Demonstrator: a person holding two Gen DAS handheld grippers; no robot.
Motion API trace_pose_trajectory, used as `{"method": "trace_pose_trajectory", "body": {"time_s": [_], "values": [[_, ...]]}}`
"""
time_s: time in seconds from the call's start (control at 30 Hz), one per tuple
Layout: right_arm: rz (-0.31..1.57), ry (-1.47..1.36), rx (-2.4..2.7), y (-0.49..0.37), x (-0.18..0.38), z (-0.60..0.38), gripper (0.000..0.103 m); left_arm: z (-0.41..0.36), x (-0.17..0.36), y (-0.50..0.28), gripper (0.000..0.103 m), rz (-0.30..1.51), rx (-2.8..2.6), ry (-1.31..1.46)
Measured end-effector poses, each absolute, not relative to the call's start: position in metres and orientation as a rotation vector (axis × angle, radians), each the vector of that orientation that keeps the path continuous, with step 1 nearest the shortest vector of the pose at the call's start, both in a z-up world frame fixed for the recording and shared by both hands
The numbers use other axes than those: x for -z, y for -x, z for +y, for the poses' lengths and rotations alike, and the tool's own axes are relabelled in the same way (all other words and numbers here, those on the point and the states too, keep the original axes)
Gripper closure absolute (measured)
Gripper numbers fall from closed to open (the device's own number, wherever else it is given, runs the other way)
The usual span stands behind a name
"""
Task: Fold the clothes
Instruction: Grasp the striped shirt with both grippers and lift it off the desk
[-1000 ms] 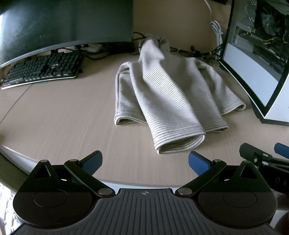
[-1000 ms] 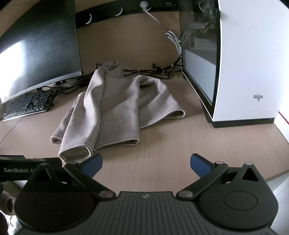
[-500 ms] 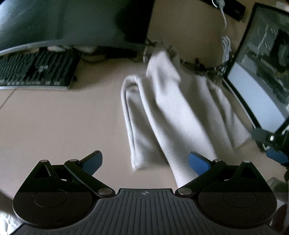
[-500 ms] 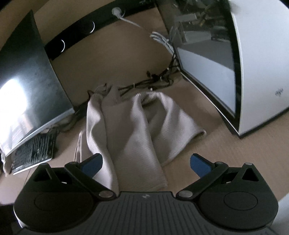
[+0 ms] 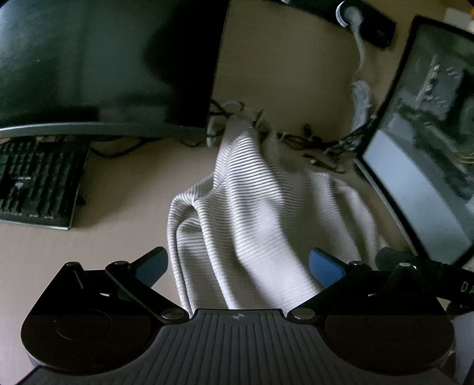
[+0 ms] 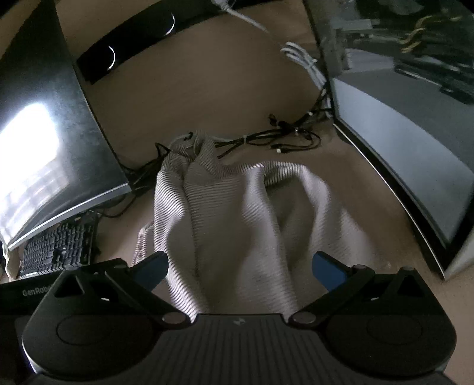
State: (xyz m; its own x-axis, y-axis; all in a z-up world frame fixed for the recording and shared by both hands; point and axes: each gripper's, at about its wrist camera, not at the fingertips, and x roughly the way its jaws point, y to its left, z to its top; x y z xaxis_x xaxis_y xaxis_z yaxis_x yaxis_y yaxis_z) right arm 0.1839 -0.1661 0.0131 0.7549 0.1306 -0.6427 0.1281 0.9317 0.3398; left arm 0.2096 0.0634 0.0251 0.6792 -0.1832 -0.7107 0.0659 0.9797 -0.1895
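Both grippers, left [image 5: 238, 265] & right [image 6: 240, 266], gape wide, empty, over the ribbed garment [image 5: 251, 219]; approach step, next prob. pinching near hem.

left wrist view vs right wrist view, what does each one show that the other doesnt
Only the left wrist view shows the wall plug with its white cable, and part of the right gripper's body at the right edge.

Only the right wrist view shows the black bar with two light arcs on the wall and the bright glare on the monitor.

Both show the ribbed grey garment bunched on the desk, the keyboard, tangled black cables and the glass-sided computer case. The left gripper and right gripper are both open over the garment.
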Motion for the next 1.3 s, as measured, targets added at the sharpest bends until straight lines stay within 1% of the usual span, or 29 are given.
{"method": "trace_pose_trajectory", "body": {"time_s": [0.1,0.23,0.3,0.4,0.53,0.63,0.77,0.87,0.97,1.0,1.03,1.1,1.17,1.2,1.23,1.3], "values": [[0.785,-0.399,-0.042,-0.217,0.003,-0.176,0.000,0.064,-0.023,-0.221,0.000,0.847,0.129,0.217],[0.816,-0.372,-0.044,-0.259,0.024,-0.181,0.000,0.061,-0.017,-0.230,0.000,0.892,0.081,0.172],[0.868,-0.434,-0.039,-0.278,0.038,-0.189,0.000,0.062,-0.015,-0.230,0.000,0.911,0.092,0.170],[0.872,-0.492,-0.051,-0.284,0.048,-0.194,0.000,0.069,-0.009,-0.229,0.000,0.916,0.139,0.181],[0.945,-0.385,-0.151,-0.267,0.045,-0.174,0.000,0.081,0.007,-0.223,0.000,0.915,0.225,0.298],[0.921,-0.301,-0.238,-0.231,0.046,-0.162,0.000,0.080,0.013,-0.214,0.000,0.932,0.252,0.348],[0.973,-0.348,-0.241,-0.198,0.041,-0.152,0.000,0.080,0.015,-0.203,0.000,0.940,0.310,0.390],[1.004,-0.289,-0.271,-0.175,0.038,-0.137,0.000,0.077,0.012,-0.198,0.000,0.940,0.336,0.377],[1.032,-0.145,-0.274,-0.155,0.034,-0.119,0.000,0.075,-0.003,-0.184,0.000,0.873,0.369,0.306],[1.032,-0.116,-0.248,-0.153,0.031,-0.119,0.001,0.074,-0.007,-0.182,0.000,0.861,0.379,0.276],[1.029,-0.091,-0.214,-0.150,0.029,-0.119,0.006,0.072,-0.010,-0.182,0.000,0.857,0.391,0.248],[0.983,-0.047,-0.134,-0.150,0.018,-0.124,0.012,0.066,-0.013,-0.184,0.000,0.859,0.415,0.211],[0.904,-0.041,-0.088,-0.158,0.006,-0.132,0.020,0.057,-0.012,-0.190,0.000,0.854,0.435,0.189],[0.865,-0.042,-0.069,-0.163,0.000,-0.137,0.030,0.051,-0.011,-0.194,0.000,0.846,0.441,0.175],[0.833,-0.058,-0.056,-0.172,-0.003,-0.144,0.037,0.044,-0.008,-0.199,0.000,0.839,0.444,0.152],[0.798,-0.097,-0.054,-0.197,-0.002,-0.151,0.041,0.035,0.001,-0.212,0.000,0.861,0.446,0.139]]}}
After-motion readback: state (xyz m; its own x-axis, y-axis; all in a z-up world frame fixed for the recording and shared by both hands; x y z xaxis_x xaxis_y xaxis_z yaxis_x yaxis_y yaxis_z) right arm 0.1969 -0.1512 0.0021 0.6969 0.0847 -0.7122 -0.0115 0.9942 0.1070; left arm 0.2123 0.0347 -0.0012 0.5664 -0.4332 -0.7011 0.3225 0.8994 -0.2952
